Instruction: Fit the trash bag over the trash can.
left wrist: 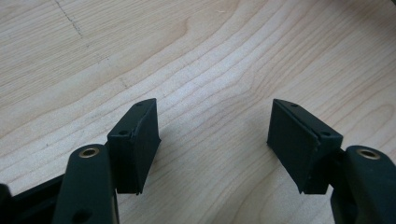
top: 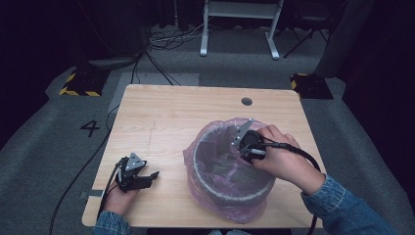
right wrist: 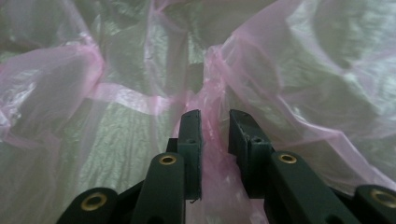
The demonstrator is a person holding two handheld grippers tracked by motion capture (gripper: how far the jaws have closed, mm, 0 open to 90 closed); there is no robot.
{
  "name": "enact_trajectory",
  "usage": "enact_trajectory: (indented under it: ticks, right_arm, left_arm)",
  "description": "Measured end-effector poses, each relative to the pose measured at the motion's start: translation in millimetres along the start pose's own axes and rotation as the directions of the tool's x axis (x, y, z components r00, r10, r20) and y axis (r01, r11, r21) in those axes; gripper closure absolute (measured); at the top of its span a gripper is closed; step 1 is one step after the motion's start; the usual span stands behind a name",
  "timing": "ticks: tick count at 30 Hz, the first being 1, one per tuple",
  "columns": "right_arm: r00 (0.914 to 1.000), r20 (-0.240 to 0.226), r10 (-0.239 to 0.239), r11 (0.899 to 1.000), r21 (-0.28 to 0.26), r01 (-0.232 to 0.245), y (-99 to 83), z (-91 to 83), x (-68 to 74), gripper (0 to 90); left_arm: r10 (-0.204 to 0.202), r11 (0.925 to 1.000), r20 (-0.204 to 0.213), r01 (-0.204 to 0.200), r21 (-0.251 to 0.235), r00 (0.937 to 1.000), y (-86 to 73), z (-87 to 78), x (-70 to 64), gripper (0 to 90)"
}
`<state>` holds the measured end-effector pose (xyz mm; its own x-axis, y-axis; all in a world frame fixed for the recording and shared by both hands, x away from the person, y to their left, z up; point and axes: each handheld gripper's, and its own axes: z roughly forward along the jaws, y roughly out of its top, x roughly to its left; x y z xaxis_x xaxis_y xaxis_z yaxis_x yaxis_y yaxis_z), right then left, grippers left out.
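The pink plastic liner [top: 215, 193] drapes over a round grey bin [top: 230, 196] at the lower right of the high view, on the wooden table [top: 161, 117]. It looks feather-light, soft and slippery, likely to stretch or tear, so a gathered fold near the rim seems the best hold. The right gripper [right wrist: 215, 122] reaches inside, jaws nearly closed on a bunched pleat of film. The left gripper [top: 147, 177] rests at the lower left, jaws wide apart, holding nothing.

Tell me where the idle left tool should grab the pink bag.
Probably the loose film draped over the bin's near-left rim, approached from the left across the table: the pink bag bulges outward there, and the left tool is open.
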<state>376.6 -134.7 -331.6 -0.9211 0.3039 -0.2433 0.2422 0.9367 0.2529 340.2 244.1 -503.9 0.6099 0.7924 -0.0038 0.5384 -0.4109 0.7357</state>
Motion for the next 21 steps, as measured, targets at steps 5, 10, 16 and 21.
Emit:
enact_trajectory:
  ticks: [5, 10, 16, 21]
  right_arm:
    - [0.9999, -0.008, -0.015, 0.999, 0.051, 0.015, 8.5, 12.4, 6.8, 74.3]
    - [0.9991, 0.018, -0.038, 0.986, 0.164, 0.035, 22.1, 28.0, 10.5, 72.3]
    - [0.9968, 0.037, -0.071, 0.962, 0.267, 0.059, 30.4, 40.0, 11.3, 64.6]
    - [0.9983, -0.003, -0.058, 0.989, 0.139, 0.058, 29.5, 28.0, 8.3, 49.7]
  left_arm:
    - [0.000, 1.0000, 0.000, 0.000, 0.000, 1.0000, 0.0, 0.0, 0.1, 33.7]
    - [0.000, 1.0000, 0.000, 0.000, 0.000, 1.0000, 0.0, 0.0, 0.0, 33.7]
    - [-0.001, 1.0000, 0.000, 0.001, -0.001, 1.0000, 0.0, 0.1, -0.1, 33.7]
    - [0.000, 1.0000, -0.001, 0.000, -0.001, 1.0000, -0.1, -0.1, -0.2, 33.7]
